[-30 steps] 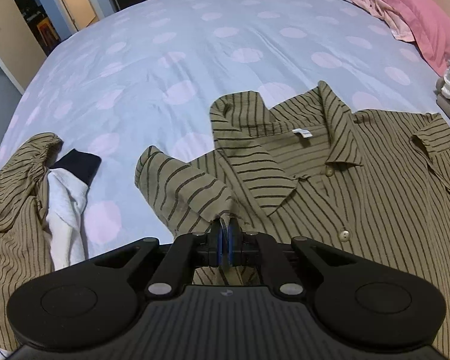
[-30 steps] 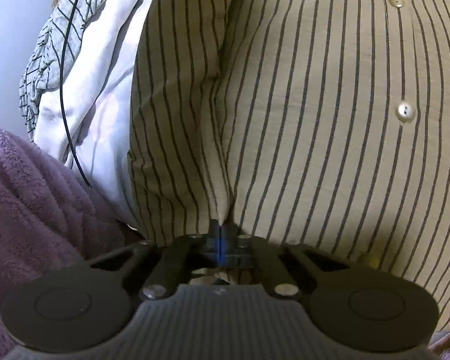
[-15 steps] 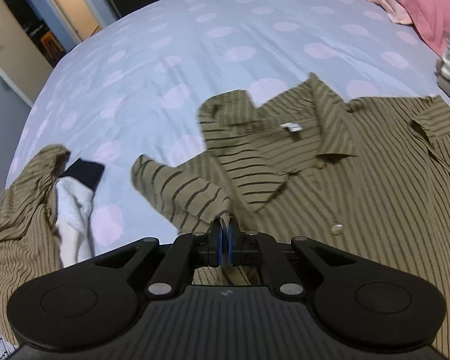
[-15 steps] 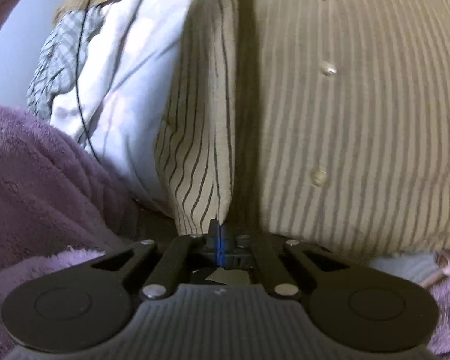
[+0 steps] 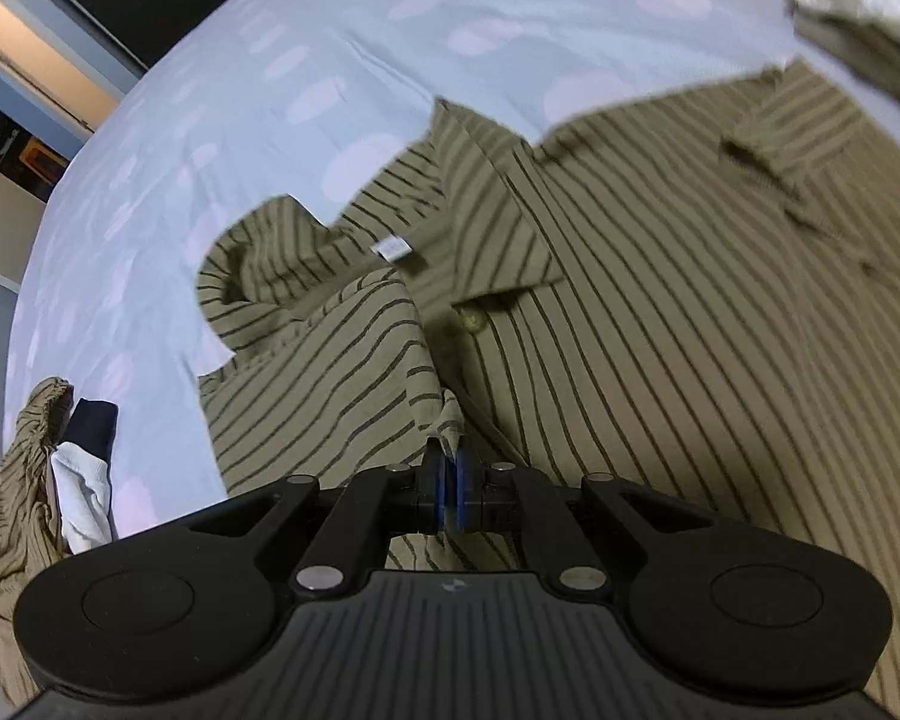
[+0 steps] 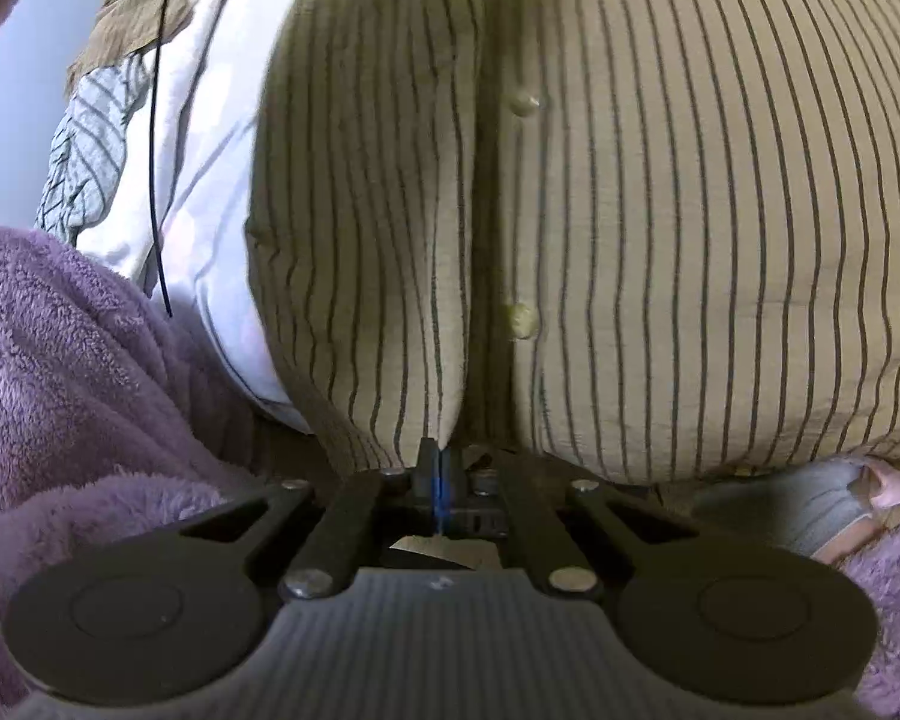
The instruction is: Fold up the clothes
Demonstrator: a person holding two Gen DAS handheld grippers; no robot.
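Note:
An olive shirt with dark stripes [image 5: 660,312] lies button side up on the bed, its collar and white label toward the far side. My left gripper [image 5: 448,471] is shut on the shirt's left shoulder part, which now lies folded over onto the front, close to the top button. In the right wrist view the same striped shirt [image 6: 690,210] fills the frame. My right gripper [image 6: 439,462] is shut on a fold of its lower left edge, drawn in beside the button line.
The bed's pale blue sheet with pink dots [image 5: 282,90] spreads beyond the shirt. A heap of clothes, olive striped, white and navy [image 5: 60,462], lies at the left. More folded cloth [image 5: 858,6] sits far right. A purple fleece sleeve [image 6: 60,360] and a white garment [image 6: 198,150] lie left of the right gripper.
Both grippers have carried the shirt's left side inward over its front. The sleeve that stuck out at the left now lies folded onto the body near the collar, and the left view has rolled.

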